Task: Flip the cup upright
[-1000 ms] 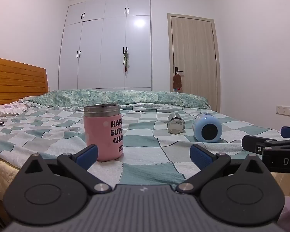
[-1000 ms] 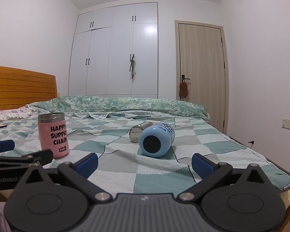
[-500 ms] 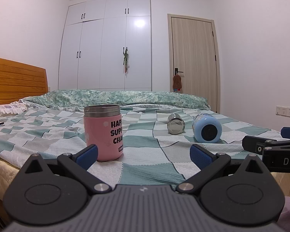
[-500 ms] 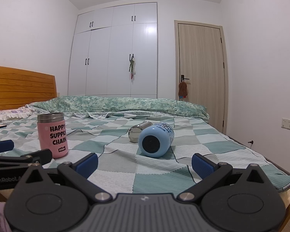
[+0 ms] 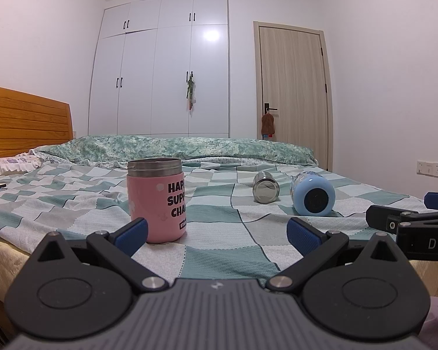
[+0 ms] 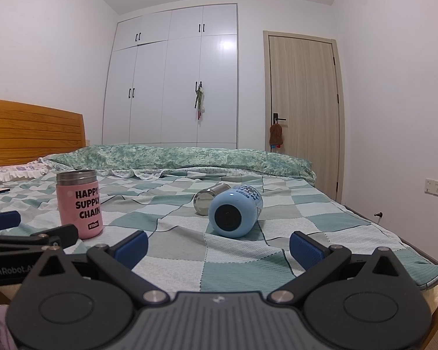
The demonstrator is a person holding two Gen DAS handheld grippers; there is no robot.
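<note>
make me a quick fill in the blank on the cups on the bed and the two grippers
The pink cup stands ____ on the bed.
The blue cup lies on its ____.
The steel cup lies just ____ the blue cup.
The left gripper and right gripper are both ____.

Missing words: upright; side; behind; open

Pink cup (image 5: 156,201): lettering curves out of sight round its side in the left wrist view. Steel cup (image 6: 210,199): partly hidden behind blue cup (image 6: 235,211).
</note>
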